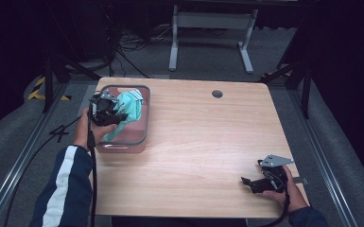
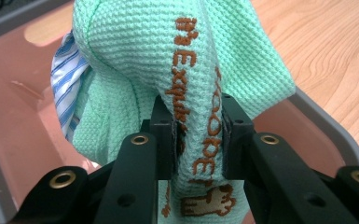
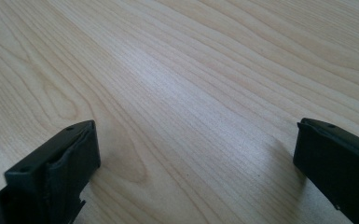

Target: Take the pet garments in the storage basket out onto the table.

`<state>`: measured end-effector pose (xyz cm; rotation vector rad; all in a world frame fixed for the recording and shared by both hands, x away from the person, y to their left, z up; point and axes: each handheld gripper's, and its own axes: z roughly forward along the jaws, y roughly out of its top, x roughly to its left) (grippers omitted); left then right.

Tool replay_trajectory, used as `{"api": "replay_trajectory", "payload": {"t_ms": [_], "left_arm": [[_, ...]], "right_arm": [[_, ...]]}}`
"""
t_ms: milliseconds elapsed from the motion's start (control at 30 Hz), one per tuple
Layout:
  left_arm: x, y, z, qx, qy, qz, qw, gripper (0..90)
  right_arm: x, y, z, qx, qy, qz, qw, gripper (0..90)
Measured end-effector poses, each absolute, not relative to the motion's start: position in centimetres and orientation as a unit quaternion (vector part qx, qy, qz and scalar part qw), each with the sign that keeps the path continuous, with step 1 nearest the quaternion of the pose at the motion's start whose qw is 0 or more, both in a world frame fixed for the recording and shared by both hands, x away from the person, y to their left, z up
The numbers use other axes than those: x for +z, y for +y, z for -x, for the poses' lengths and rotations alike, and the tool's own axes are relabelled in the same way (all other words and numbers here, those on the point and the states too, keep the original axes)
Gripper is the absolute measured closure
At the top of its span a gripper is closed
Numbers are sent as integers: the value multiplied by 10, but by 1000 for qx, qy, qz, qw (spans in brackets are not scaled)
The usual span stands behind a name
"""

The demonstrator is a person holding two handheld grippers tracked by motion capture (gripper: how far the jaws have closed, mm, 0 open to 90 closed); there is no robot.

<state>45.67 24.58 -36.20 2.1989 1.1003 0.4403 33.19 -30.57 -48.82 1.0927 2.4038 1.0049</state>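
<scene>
My left gripper (image 2: 198,140) is clamped on a fold of mint waffle-weave cloth (image 2: 177,60), brown stitched lettering running between the jaws, lifting it over the pink plastic bin (image 1: 142,137) at the table's far left; a blue-striped fabric (image 2: 67,88) sits behind. My right gripper (image 3: 196,149) rests wide open, empty, on smooth pale woodgrain table (image 1: 208,142), near right.

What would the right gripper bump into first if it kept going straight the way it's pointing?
Probably just the bare wooden table. The right gripper is open, angled down at the tabletop, with nothing lying ahead of it; how far off the wood is remains unclear.
</scene>
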Motion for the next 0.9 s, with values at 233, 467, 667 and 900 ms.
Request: {"api": "replay_trajectory", "payload": {"t_ms": [233,467,667,900], "left_arm": [[-353,250,-448,180,413,-827,337,720],[-343,251,-438,190,408,-815,365,719],[-334,247,-432,198,395,-813,380,720],[-323,235,-426,203,375,-819,384,720]], "right_arm": [[-488,-306,-332,351,840,-382,157,6],[-488,-306,-332,351,840,-382,158,6],[-488,-306,-332,351,840,-382,157,6],[-488,-306,-332,351,840,-382,157,6]]}}
